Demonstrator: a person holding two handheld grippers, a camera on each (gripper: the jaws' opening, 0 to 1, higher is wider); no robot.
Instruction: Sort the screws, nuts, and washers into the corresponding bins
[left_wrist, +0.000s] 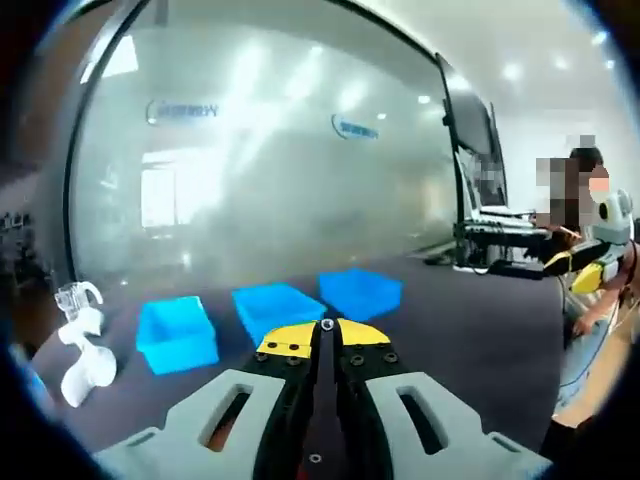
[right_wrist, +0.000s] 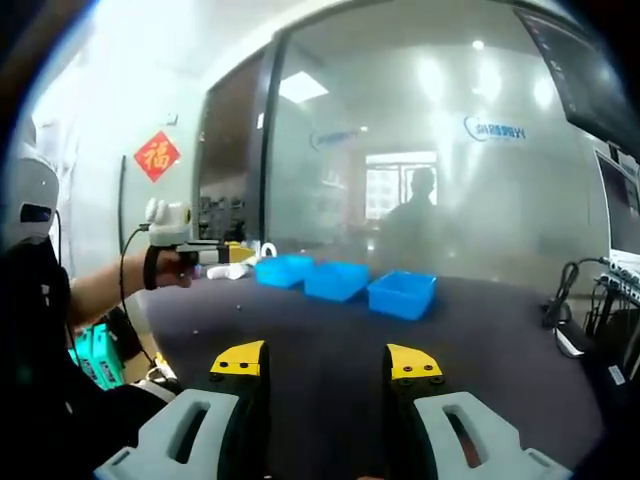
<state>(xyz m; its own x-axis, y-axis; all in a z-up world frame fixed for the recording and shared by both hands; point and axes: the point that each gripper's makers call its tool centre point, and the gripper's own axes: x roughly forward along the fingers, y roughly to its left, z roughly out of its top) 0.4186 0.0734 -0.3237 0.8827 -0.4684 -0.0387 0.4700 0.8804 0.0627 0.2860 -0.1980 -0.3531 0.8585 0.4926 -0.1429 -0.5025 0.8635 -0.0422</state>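
Nearest in the left gripper view, the left tool (left_wrist: 327, 340) has its jaws pressed together, and a small nut (left_wrist: 327, 325) sits pinched at the very tips. It looks like stiff, light metal, smooth enough to slip or spring out, so the hold on its flats at the tips is the only sensible one.

In the right gripper view the right tool (right_wrist: 325, 362) stands wide apart with nothing between its jaws.

Just beyond the left tool's tips the dark surface (left_wrist: 470, 330) carries three blue bins in a row: the left bin (left_wrist: 176, 332), the middle bin (left_wrist: 276, 307) and the right bin (left_wrist: 360, 291). All are open-topped, with low walls to clear. Off to the tool's left stand white fixtures (left_wrist: 82, 345).

Bare surface lies to the right of the bins, giving room to swing; a glass wall (left_wrist: 260, 150) closes off the far side.
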